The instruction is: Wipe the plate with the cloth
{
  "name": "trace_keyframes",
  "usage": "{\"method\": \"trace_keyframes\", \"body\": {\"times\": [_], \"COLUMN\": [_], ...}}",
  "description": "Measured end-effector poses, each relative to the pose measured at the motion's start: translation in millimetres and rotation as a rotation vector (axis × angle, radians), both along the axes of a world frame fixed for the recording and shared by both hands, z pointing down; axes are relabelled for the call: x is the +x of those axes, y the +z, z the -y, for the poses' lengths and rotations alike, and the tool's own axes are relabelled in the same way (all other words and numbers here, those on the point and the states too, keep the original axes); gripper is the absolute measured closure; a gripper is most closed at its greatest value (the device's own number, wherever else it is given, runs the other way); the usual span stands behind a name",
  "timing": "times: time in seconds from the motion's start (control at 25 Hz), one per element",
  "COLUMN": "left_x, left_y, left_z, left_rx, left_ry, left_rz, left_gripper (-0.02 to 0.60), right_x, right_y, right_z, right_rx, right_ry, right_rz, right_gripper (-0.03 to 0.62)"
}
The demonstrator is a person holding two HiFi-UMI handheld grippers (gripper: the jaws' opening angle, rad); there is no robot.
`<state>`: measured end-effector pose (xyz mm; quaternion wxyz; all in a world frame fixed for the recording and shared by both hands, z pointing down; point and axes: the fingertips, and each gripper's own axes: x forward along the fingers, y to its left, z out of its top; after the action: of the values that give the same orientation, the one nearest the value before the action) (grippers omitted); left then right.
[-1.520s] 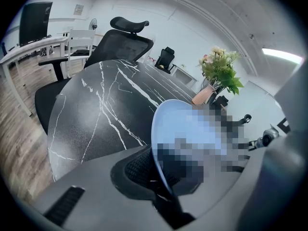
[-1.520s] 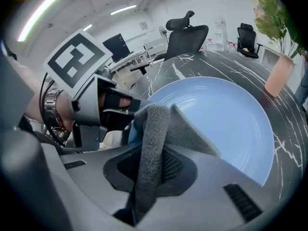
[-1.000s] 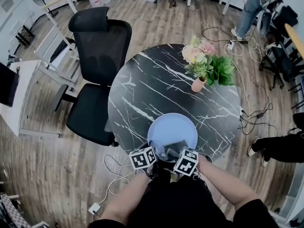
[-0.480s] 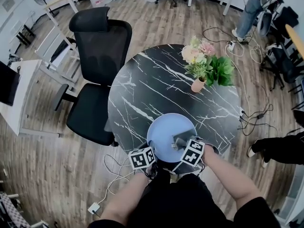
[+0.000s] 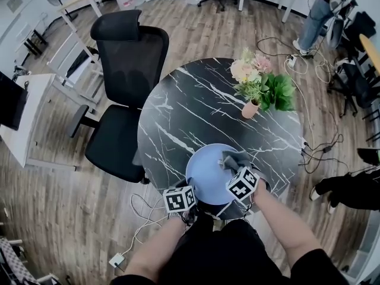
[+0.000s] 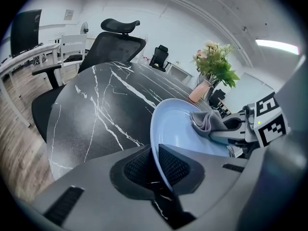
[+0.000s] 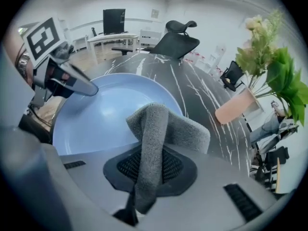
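**Mid-wipe: cloth on the plate's two o'clock side**

The pale blue plate sits at the six o'clock edge of the black marble table, nearest the person. The grey cloth lies bunched on it at about two o'clock. A fold of it is clamped in the right gripper. The left gripper pinches the plate's rim at about seven o'clock. Its jaws have just eased open a little, but the rim is between the pads and they press on it.

Wiping looks under way. The centre and nine o'clock side lie bare, with no soil that I can see, so how much remains is unclear. A flower pot stands at the table's two o'clock and an office chair at ten.
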<state>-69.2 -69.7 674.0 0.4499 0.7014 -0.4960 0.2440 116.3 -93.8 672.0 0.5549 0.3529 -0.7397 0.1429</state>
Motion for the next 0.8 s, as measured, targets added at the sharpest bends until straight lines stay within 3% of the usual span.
{"method": "trace_keyframes", "body": {"times": [0.12, 0.36, 0.6, 0.8], "left_x": [1.1, -1.9, -10.6, -1.3], "left_y": [-2.4, -13.3, -53.7, -102.6], "left_z": [1.2, 2.4, 6.2, -1.4], "left_rx": [-0.001, 0.047, 0.187, 0.327], "left_ry": [0.037, 0.066, 0.035, 0.016], "left_rz": [0.017, 0.05, 0.091, 0.044], "left_gripper": [0.517, 0.495, 0.492, 0.508], "right_x": [-5.4, -18.3, -18.0, -13.9], "right_y": [-13.3, -62.7, -113.8, -147.9], "right_z": [14.1, 27.1, 18.3, 0.2], "right_rx": [0.091, 0.261, 0.351, 0.402], "right_ry": [0.073, 0.135, 0.118, 0.092], "right_rz": [0.08, 0.344, 0.492, 0.569], "right_gripper": [0.534, 0.536, 0.536, 0.536]}}
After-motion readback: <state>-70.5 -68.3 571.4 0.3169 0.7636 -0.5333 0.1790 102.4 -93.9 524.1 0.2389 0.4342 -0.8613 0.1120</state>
